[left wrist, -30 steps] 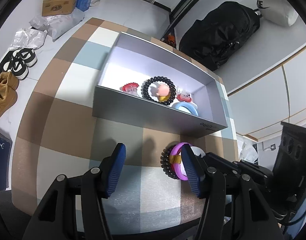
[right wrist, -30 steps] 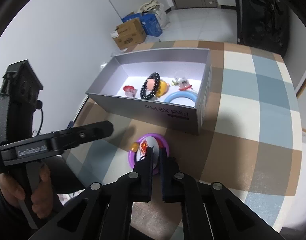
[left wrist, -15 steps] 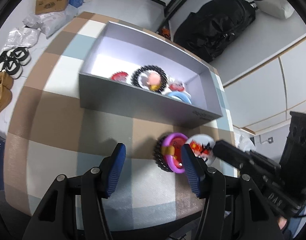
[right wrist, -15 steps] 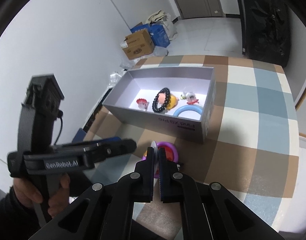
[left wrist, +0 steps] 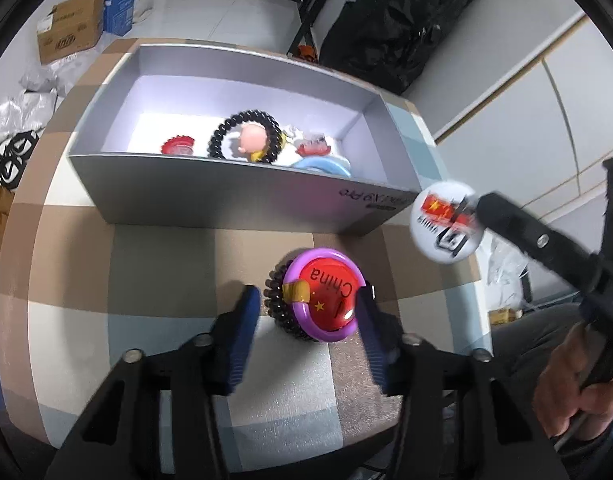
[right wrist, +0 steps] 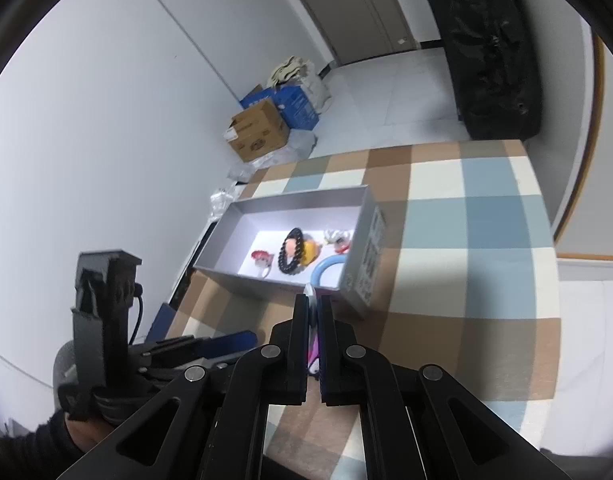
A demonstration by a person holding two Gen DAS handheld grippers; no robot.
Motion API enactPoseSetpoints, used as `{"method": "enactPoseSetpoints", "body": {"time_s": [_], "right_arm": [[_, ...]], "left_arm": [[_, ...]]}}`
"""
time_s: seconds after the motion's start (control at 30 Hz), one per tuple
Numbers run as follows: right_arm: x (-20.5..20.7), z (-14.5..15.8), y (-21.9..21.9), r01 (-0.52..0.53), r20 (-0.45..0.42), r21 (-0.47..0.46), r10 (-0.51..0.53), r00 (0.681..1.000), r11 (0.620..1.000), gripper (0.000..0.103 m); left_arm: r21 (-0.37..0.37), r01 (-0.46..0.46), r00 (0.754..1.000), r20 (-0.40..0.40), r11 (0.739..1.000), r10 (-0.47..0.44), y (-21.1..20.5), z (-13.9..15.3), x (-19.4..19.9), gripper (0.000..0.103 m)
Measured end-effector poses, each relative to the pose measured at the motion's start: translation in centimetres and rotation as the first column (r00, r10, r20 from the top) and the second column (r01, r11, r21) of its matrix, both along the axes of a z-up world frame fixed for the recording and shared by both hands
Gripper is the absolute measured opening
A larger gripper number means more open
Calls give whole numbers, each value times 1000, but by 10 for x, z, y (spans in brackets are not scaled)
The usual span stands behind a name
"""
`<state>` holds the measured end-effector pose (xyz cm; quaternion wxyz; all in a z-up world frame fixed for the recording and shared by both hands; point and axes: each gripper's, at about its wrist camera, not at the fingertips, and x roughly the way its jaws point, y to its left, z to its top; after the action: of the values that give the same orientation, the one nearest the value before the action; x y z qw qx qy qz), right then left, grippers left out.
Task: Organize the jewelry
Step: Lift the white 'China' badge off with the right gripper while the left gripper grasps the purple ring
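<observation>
Our left gripper [left wrist: 308, 312] points steeply down, its blue-padded jaws closing with something between them but not yet pressed. Our right gripper [right wrist: 313, 312] is clamped tight on a thin item at its fingertips, carried off to the left gripper's right.

White walls [right wrist: 106, 120], pale tiled floor [right wrist: 386, 92] with cardboard box [right wrist: 258, 132], blue box [right wrist: 300, 106], black bag [left wrist: 394, 20], shoes [left wrist: 10, 152]; checked table [right wrist: 486, 220].

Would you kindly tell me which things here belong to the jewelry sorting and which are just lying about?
Job: grey box, white badge, purple bangle, red China badge, black bead bracelet.
Lying about: cardboard box, blue carton, black bag, shoes.
</observation>
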<state>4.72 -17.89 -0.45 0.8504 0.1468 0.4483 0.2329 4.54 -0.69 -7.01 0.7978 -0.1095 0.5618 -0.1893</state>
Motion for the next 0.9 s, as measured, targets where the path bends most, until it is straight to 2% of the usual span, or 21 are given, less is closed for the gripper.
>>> {"method": "enactPoseSetpoints", "body": {"time_s": [0.2, 0.27, 0.33, 0.4, 0.53, 0.63, 0.7, 0.9], "right_arm": [[-2, 2, -8, 15, 2, 11, -15, 1000, 1000, 3], [-3, 2, -10, 16, 3, 11, -16, 1000, 1000, 3], [-4, 2, -10, 14, 4, 15, -14, 1000, 1000, 3], [-4, 2, -11, 13, 4, 20, -13, 1000, 1000, 3], [-4, 2, -12, 16, 3, 28, -16, 1000, 999, 3], [-4, 3, -13, 17, 4, 29, -17, 1000, 999, 3], [-3, 3, -13, 18, 5, 31, -18, 1000, 999, 3], [-3, 3, -14, 23, 7, 25, -23, 1000, 999, 3]], "left_arm": [[21, -9, 1000, -7, 1000, 9, 1, -5, -3, 39], [19, -15, 1000, -11, 1000, 15, 1, -6, -3, 35], [8, -20, 1000, -14, 1000, 21, 3, -7, -1, 24], [6, -26, 1000, -12, 1000, 26, 5, -8, 0, 19], [-7, -35, 999, -15, 999, 35, 8, -9, 0, 17], [22, -28, 1000, 4, 999, 28, 6, -7, -1, 13], [57, -19, 999, 30, 998, 17, 2, -2, -2, 5], [93, 4, 998, 55, 996, -10, -5, 4, -6, 5]]}}
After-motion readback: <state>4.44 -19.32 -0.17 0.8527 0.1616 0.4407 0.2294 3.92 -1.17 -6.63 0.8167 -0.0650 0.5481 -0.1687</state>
